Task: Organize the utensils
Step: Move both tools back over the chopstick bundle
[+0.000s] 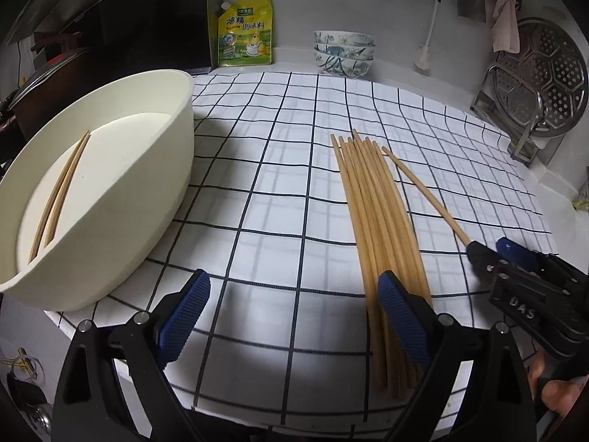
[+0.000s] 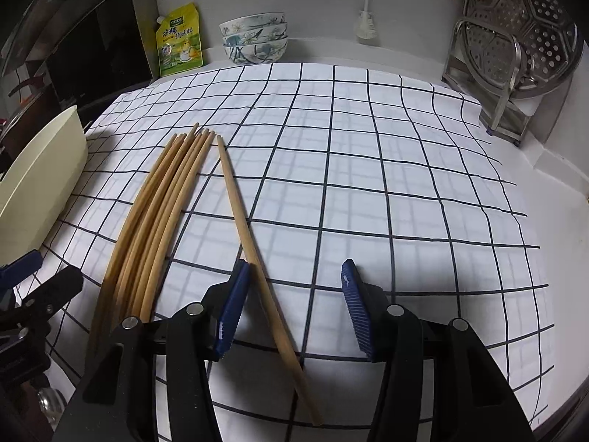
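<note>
1. two chopsticks in the tray (image 1: 59, 191), lying side by side inside one cream tray (image 1: 154, 169).
2. one bundle of chopsticks (image 1: 379, 213) on the cloth; about eight or nine sticks show at the far ends, though overlap makes the exact number hard to tell.
3. one lone chopstick (image 2: 254, 254) lies apart from the bundle.
4. three patterned bowls (image 1: 344, 51), stacked.
5. one yellow seasoning pouch (image 1: 244, 33).
6. one perforated steel steamer plate (image 1: 548, 73), standing in one metal rack (image 1: 515, 125).
7. one checked cloth (image 1: 287, 169).
8. two grippers: the left gripper (image 1: 294, 316) and the right gripper (image 2: 294, 309), each with two blue pads.
</note>
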`<action>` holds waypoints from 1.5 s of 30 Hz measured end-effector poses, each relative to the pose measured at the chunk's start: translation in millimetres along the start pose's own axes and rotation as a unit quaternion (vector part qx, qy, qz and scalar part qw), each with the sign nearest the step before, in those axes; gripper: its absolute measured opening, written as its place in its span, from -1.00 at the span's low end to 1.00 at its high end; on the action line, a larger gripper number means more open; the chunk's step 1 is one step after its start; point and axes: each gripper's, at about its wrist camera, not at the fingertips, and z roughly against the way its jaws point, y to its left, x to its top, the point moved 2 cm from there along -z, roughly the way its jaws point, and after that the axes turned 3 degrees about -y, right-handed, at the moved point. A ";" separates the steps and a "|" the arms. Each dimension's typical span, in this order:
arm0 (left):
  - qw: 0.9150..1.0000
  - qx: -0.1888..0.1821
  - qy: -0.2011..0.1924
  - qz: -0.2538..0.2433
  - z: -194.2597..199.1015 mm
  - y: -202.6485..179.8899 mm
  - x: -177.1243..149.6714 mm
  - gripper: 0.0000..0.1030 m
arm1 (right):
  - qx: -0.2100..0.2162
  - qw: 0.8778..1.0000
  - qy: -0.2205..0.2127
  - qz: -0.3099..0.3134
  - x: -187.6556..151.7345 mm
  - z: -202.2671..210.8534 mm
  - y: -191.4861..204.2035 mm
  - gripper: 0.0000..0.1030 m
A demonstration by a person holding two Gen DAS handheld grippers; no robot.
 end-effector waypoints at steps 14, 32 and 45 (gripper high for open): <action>0.999 0.026 0.001 -0.021 -11.3 -5.2 3.3 0.79 | 0.018 1.000 -0.001 -0.016 1.8 1.3 -11.6 -0.04; 0.998 0.047 0.018 -0.044 -23.4 -8.0 -0.3 0.89 | 0.025 1.000 -0.003 -0.017 2.8 2.7 -12.2 -0.04; 0.998 0.062 0.011 -0.032 -31.2 -5.7 7.3 0.89 | 0.009 1.000 0.005 -0.005 5.2 -2.7 -4.4 -0.04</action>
